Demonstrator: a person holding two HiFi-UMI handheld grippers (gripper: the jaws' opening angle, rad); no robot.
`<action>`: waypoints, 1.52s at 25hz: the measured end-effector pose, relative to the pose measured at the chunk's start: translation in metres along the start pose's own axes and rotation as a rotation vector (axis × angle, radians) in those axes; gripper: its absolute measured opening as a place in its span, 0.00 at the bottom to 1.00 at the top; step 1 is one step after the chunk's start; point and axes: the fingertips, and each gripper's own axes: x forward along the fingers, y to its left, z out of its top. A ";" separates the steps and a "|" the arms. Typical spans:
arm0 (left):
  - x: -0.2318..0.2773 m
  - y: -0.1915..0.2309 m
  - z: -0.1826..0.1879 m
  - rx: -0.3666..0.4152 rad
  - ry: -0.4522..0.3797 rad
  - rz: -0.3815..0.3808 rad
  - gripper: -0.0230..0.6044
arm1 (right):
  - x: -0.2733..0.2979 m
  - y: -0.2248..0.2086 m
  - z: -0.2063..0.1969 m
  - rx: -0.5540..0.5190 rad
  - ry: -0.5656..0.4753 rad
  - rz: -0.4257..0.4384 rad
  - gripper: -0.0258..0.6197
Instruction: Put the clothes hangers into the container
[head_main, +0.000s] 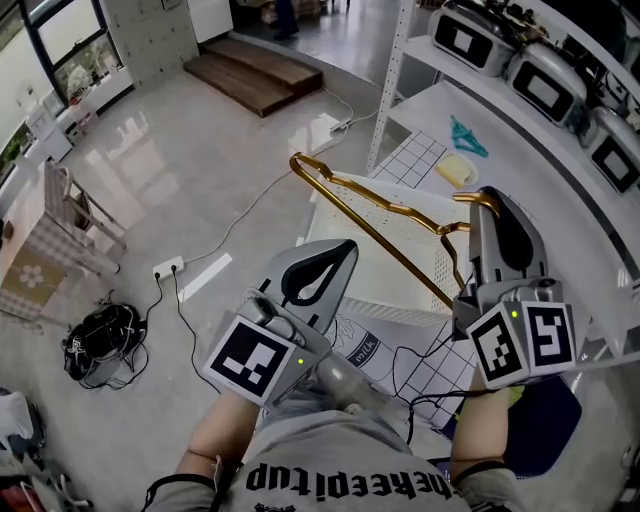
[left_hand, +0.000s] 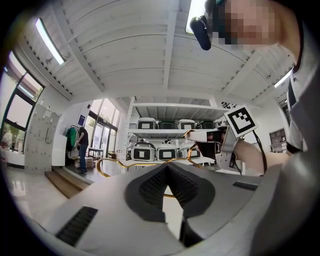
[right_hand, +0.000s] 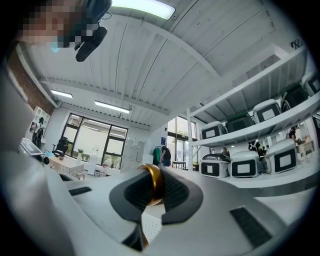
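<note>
Right tongs (right_hand: 154, 188): pinching the curved hook of a gold clothes hanger (head_main: 400, 262). In the right gripper view the gold hook sits directly between the two dark pads, with both pads against it. In the head view these tongs stand at right of centre, and the hanger reaches from them towards the upper left of the frame.

Left tongs (left_hand: 168, 172): pressed together, with the pad tips meeting. No item is seen clamped between them. A short stretch of the hanger's gold bar shows through the gap below the tips; contact with it cannot be determined. In the head view these tongs sit at lower centre, their tip just beside the hanger's long bar.

Hanger position: held in the air, tilted, above a white container (head_main: 385, 311) with perforated walls at centre frame. It is not resting in the container.

Other items: a teal hanger (head_main: 467, 135) lies on the white tabletop (head_main: 520, 175) at upper right, near a pale yellow object (head_main: 455, 170). White appliances (head_main: 545, 85) line the shelf along the right edge.
</note>
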 end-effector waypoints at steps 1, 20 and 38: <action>0.002 0.005 0.000 -0.001 -0.001 -0.003 0.07 | 0.005 0.001 -0.002 0.001 0.002 -0.003 0.08; 0.031 0.065 -0.026 -0.065 0.061 -0.061 0.07 | 0.069 0.000 -0.063 -0.001 0.120 -0.083 0.08; 0.045 0.075 -0.043 -0.092 0.091 -0.089 0.07 | 0.077 -0.021 -0.115 0.015 0.206 -0.155 0.08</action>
